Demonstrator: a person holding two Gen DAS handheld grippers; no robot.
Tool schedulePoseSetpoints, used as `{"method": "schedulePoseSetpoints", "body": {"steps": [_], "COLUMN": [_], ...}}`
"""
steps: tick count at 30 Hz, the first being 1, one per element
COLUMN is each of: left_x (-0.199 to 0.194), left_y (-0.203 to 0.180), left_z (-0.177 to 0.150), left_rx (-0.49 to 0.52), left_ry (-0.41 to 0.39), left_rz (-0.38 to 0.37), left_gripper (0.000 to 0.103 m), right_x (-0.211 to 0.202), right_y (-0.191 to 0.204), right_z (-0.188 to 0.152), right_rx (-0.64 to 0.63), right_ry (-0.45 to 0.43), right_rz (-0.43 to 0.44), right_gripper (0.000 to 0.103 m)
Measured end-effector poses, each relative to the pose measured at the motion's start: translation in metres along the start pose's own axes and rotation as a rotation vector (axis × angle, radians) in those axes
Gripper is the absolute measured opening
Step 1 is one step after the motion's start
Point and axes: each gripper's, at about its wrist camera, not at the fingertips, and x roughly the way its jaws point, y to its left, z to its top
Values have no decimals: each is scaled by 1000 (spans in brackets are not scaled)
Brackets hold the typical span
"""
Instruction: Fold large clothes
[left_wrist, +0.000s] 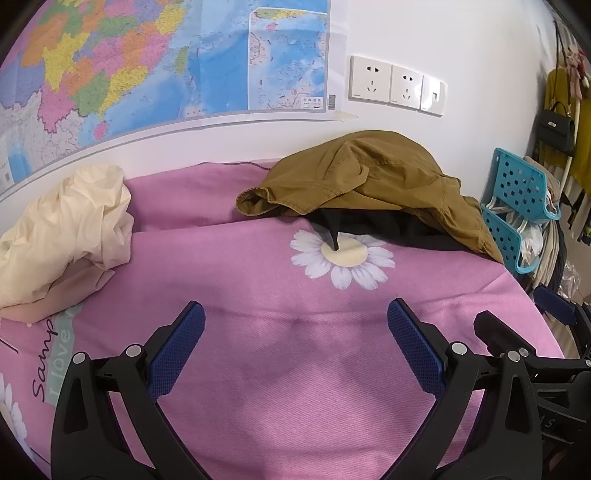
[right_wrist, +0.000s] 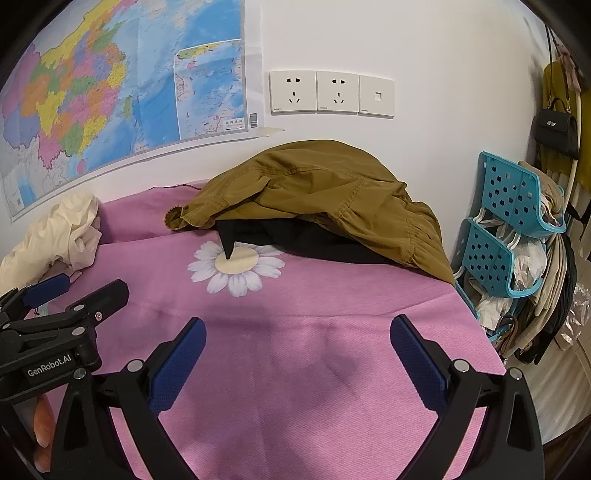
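A crumpled mustard-brown cotton garment (left_wrist: 373, 177) lies heaped at the far side of the bed, against the white wall, draped over a black garment (left_wrist: 373, 223) whose pointed corner reaches onto the printed white daisy (left_wrist: 343, 256) of the pink bedsheet (left_wrist: 280, 369). At the far left of the bed sits a bunched cream-coloured thin garment (left_wrist: 62, 232), well apart from the brown one.

The left hand-held gripper (left_wrist: 295, 325) hovers over the near part of the sheet, its blue-padded fingers spread wide with nothing between them. The right hand-held gripper (right_wrist: 297, 338) is just beside it on the right, likewise spread wide and holding nothing; neither touches any garment.

On the wall above the bed hang a large coloured map (left_wrist: 147, 62) and a row of white wall sockets (left_wrist: 397, 85). To the right of the bed stands a turquoise perforated plastic rack (right_wrist: 506, 229) stuffed with hangers and cloth, and a black handbag (right_wrist: 557, 129) hangs further right.
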Motion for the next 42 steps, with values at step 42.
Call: {"method": "schedulePoseSetpoints", "body": {"steps": [42], "left_x": [21], "left_y": [1], "left_z": [0], "left_rx": [-10], "left_ry": [56], "left_rz": [-19], "left_gripper": [98], "right_x": [9], "right_y": [-2], "right_z": [11], "right_rx": [-45], "right_ry": [1], "right_rz": [21], "right_gripper": [97]}}
